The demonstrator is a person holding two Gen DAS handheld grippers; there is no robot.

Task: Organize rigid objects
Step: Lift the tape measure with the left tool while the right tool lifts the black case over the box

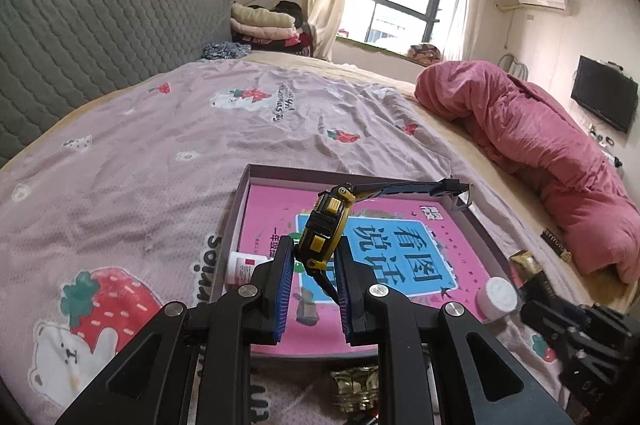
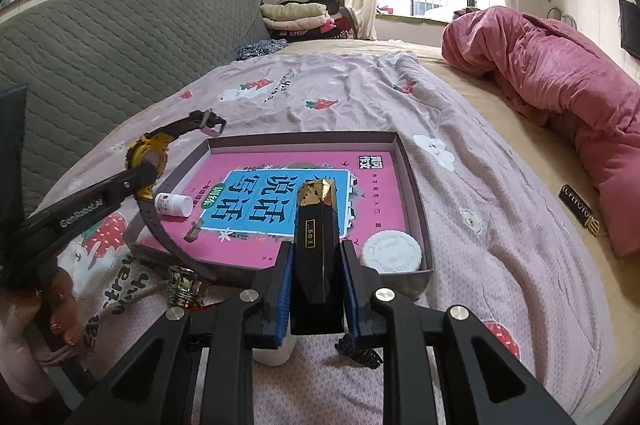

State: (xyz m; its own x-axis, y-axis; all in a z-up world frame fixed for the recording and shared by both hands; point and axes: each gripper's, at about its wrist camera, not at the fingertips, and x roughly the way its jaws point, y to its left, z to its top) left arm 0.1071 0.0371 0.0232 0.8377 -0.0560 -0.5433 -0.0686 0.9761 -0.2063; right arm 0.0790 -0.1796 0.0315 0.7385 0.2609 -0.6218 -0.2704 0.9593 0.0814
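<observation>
My left gripper (image 1: 315, 246) is shut on a yellow-and-black wristwatch (image 1: 325, 229), holding it by the case above the near left part of a shallow grey tray (image 1: 236, 209); its strap (image 1: 404, 187) sticks out to the right. The right wrist view shows this watch (image 2: 148, 153) over the tray's left edge. My right gripper (image 2: 317, 250) is shut on a tall black box with a gold top (image 2: 316, 225), at the tray's near edge. A pink book (image 2: 280, 185) lines the tray. A small white bottle (image 2: 174, 204) lies at its left and a round white jar (image 2: 392, 251) stands in its near right corner.
A gold ornament (image 2: 184, 285) and a black hair tie (image 2: 356, 349) lie on the strawberry-print sheet (image 2: 480, 209) in front of the tray. A small black labelled box (image 2: 580, 211) sits to the right by a rolled pink duvet (image 2: 560, 85). A grey headboard (image 2: 120, 37) runs along the left.
</observation>
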